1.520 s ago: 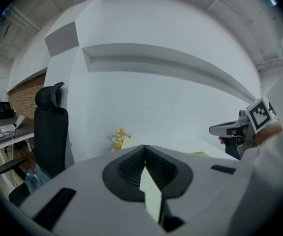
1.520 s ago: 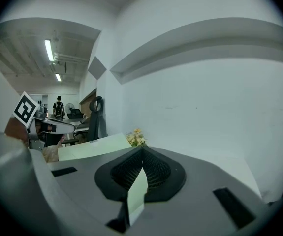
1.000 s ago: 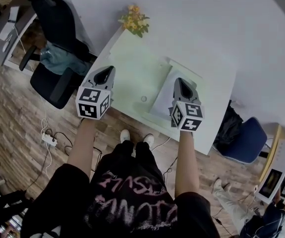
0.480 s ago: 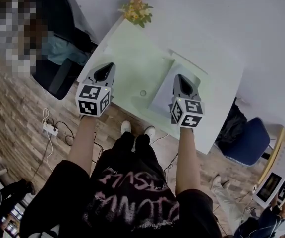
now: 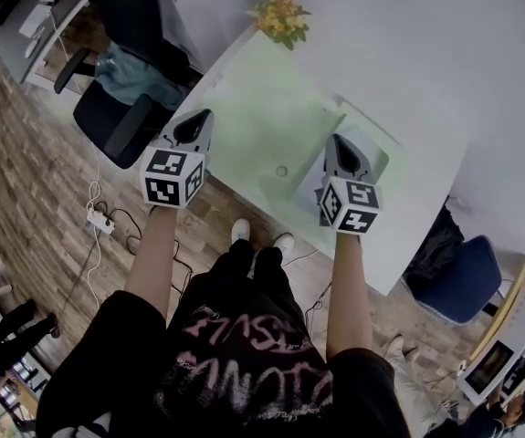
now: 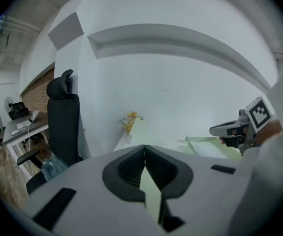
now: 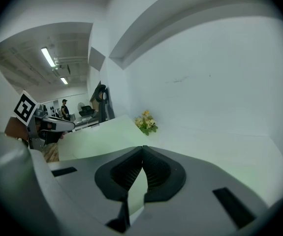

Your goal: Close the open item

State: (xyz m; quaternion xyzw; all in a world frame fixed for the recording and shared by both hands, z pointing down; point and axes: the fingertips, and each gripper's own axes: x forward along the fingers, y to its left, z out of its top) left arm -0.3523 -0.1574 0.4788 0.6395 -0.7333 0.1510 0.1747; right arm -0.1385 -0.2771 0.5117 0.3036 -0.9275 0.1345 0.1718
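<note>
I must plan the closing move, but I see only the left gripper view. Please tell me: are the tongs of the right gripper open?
Observer: No. The right gripper view shows the right gripper with its tongs together and nothing between them.
Operator: Over what does it hang?
Observer: In the head view it hangs over a flat pale grey item on the pale green table. I cannot tell if it touches.
Operator: Is anything else near?
Observer: A small round pale object lies on the table beside that item, apart from it.
</note>
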